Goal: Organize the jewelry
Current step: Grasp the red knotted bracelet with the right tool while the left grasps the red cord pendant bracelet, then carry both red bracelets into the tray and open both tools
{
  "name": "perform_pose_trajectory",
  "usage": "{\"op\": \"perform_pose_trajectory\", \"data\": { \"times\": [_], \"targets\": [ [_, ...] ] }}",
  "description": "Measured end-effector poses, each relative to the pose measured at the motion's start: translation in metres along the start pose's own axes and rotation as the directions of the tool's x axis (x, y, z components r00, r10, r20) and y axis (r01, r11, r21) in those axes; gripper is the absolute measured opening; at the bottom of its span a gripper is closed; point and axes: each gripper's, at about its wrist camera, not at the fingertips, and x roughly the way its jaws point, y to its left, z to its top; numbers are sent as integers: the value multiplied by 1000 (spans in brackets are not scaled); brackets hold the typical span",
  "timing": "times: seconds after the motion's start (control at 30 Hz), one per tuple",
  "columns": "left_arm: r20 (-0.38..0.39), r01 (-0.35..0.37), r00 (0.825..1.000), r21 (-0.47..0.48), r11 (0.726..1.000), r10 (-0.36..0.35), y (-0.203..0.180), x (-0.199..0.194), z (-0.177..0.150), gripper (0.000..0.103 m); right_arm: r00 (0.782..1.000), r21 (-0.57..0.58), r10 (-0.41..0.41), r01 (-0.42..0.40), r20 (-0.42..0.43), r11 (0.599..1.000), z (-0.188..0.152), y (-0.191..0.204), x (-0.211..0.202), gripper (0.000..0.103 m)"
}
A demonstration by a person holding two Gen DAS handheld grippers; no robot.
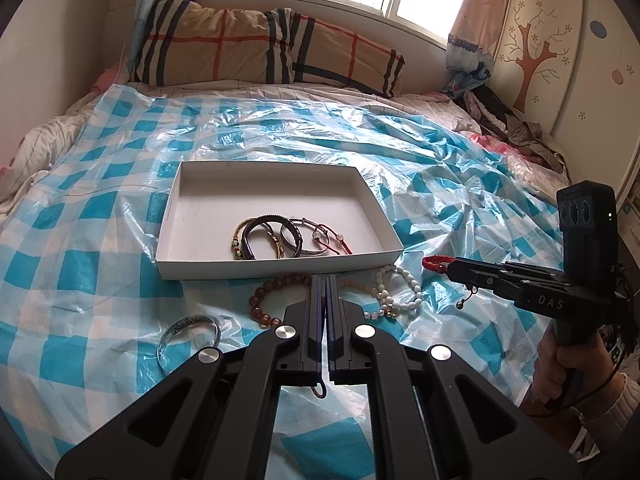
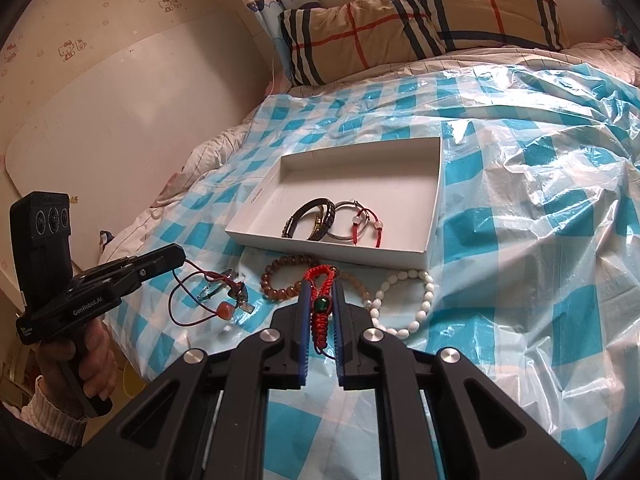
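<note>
1. Plastic sheeting [image 2: 540, 200], checked blue and white, is covering the bed and lying crumpled, so the white box [image 2: 434, 200] near the sheet's middle is sitting on soft ground and could be tipping if a tong nudges its near wall.
2. The left tong [image 2: 176, 262] is clenched on a thin dark red cord [image 2: 188, 300]; its stones and charms are dangling off the sheet and could be snagging on the box's rim.
3. The right tong [image 2: 320, 300] is clenched on a red woven bracelet [image 2: 320, 320] with a green bead; only a slim braid is pinched, so it could be slipping out.
4. Brown beads [image 2: 280, 284] and white beads [image 2: 404, 304] are waiting just outside the box's near edge.
</note>
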Motion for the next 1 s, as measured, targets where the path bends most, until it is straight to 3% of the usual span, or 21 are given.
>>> {"op": "perform_pose_trajectory", "data": {
  "times": [1.0],
  "targets": [
    [79,-27,997,20,999,25,1,39,57,2,995,-33,38,-35,90,999,53,4,45,11]
  ]
}}
